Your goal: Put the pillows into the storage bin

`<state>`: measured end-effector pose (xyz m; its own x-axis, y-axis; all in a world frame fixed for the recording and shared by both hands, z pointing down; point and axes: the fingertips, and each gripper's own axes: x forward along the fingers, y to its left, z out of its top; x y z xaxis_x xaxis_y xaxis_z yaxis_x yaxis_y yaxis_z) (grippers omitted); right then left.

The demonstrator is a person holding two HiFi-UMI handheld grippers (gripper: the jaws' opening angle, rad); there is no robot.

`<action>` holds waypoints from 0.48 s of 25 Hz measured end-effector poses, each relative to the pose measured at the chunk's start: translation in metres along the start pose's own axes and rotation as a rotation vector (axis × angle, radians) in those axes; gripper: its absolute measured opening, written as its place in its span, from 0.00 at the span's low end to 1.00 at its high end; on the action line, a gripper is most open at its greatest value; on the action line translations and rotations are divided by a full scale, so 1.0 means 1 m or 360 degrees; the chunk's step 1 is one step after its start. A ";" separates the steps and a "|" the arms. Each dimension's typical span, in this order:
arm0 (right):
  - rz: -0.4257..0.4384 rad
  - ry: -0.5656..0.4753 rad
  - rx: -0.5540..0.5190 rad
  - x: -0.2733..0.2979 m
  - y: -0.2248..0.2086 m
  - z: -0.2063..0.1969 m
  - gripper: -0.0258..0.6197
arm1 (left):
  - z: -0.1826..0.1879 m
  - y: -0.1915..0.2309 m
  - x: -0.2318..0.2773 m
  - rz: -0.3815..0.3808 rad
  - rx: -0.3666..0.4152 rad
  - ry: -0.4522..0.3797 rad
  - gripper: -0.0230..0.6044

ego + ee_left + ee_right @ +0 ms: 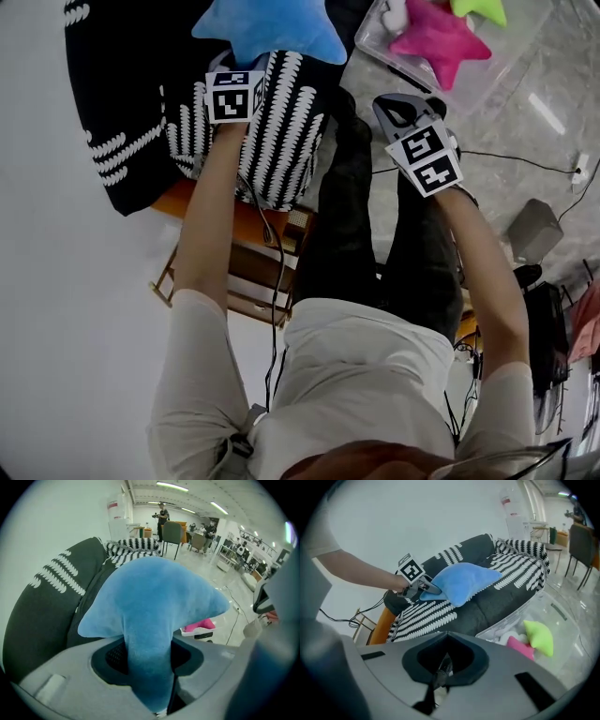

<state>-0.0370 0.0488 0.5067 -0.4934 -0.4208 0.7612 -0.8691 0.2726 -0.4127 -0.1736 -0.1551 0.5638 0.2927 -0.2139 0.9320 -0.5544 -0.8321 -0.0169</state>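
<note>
My left gripper (246, 66) is shut on one arm of a blue star pillow (272, 28), which hangs in the air above the striped cushions. The left gripper view shows that arm (147, 667) pinched between the jaws, with the star's body (150, 597) spreading beyond them. A clear storage bin (373, 42) stands on the floor at the upper right and holds a pink star pillow (439, 37), a green one (480, 9) and a white one (396, 11). My right gripper (401, 111) hovers near the bin's near corner, jaws together and empty (440, 672).
Black cushions with white patterns (281, 122) and a large dark one (112, 84) lie on a wooden chair (253, 244). The person's dark-trousered legs (347, 216) stand between chair and bin. A cable (516, 159) and a grey box (534, 230) lie on the floor.
</note>
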 end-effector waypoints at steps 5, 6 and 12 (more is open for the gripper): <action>-0.0067 -0.0072 0.0072 -0.039 -0.034 -0.025 0.05 | 0.042 -0.062 0.013 -0.0070 0.0128 0.0002 0.37; -0.0080 -0.0077 0.0089 -0.046 -0.042 -0.031 0.05 | 0.051 -0.075 0.016 -0.0088 0.0149 0.0002 0.37; -0.0148 -0.0114 0.0194 -0.088 -0.091 -0.069 0.05 | 0.097 -0.161 0.033 -0.0193 0.0286 0.0008 0.37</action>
<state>0.0877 0.1211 0.5114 -0.4079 -0.5011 0.7632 -0.9067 0.1241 -0.4030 0.0006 -0.0777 0.5626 0.3446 -0.1044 0.9329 -0.3676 -0.9294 0.0317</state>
